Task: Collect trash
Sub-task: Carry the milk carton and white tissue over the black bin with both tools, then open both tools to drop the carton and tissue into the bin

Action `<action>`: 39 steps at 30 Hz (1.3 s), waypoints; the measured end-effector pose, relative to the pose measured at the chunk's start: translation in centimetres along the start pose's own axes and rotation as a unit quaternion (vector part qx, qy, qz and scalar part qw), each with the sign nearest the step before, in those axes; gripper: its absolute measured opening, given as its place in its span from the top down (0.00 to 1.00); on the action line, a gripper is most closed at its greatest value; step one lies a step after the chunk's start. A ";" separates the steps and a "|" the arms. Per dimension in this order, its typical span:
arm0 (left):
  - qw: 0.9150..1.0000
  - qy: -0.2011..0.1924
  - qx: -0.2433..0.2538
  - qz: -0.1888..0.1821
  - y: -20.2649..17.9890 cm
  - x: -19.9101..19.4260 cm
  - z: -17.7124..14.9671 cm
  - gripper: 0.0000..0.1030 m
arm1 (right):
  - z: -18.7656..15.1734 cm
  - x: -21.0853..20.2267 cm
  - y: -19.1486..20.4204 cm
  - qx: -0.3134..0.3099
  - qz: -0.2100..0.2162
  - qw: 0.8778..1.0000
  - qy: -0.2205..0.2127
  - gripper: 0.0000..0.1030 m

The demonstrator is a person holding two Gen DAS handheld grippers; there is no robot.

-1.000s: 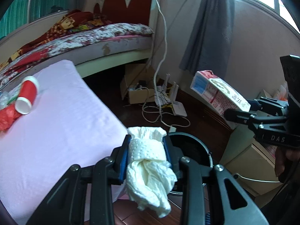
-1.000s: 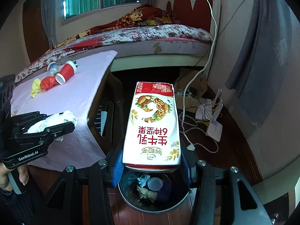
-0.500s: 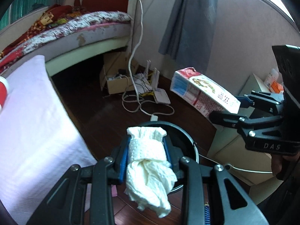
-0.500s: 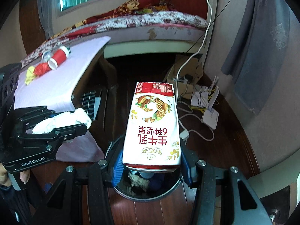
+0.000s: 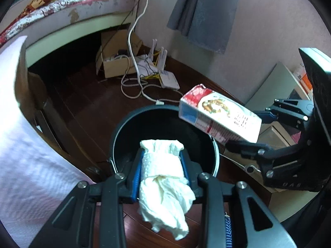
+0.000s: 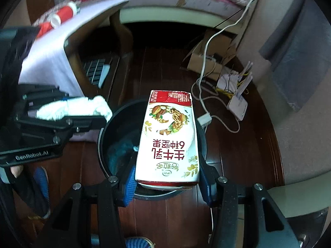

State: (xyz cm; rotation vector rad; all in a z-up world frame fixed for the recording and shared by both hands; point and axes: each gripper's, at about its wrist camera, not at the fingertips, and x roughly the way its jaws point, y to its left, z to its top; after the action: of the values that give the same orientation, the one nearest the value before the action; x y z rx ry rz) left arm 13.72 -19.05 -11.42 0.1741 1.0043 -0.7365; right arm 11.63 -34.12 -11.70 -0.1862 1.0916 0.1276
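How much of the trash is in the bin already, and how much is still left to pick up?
Some trash already lies inside the black bin. Right now the left gripper holds a crumpled white tissue and the right gripper holds a milk carton, both over the bin's mouth and not yet dropped. Still left: a red paper cup and other bits on the white-covered table.

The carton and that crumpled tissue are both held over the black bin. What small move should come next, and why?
Probably open both claws to drop them. The left claw clamps the tissue and the right claw the milk carton, both over the bin, which already holds trash.
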 end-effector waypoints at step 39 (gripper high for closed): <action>0.995 0.012 -0.072 0.063 4.4 -0.8 -1.4 0.03 | 1.3 4.2 1.6 -0.056 -0.052 0.995 0.069 0.00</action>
State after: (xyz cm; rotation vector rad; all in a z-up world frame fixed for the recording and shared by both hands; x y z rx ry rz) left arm 15.29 -14.69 -12.34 0.1192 1.0552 -0.5463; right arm 14.34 -32.20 -14.98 -0.3570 1.2109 0.0838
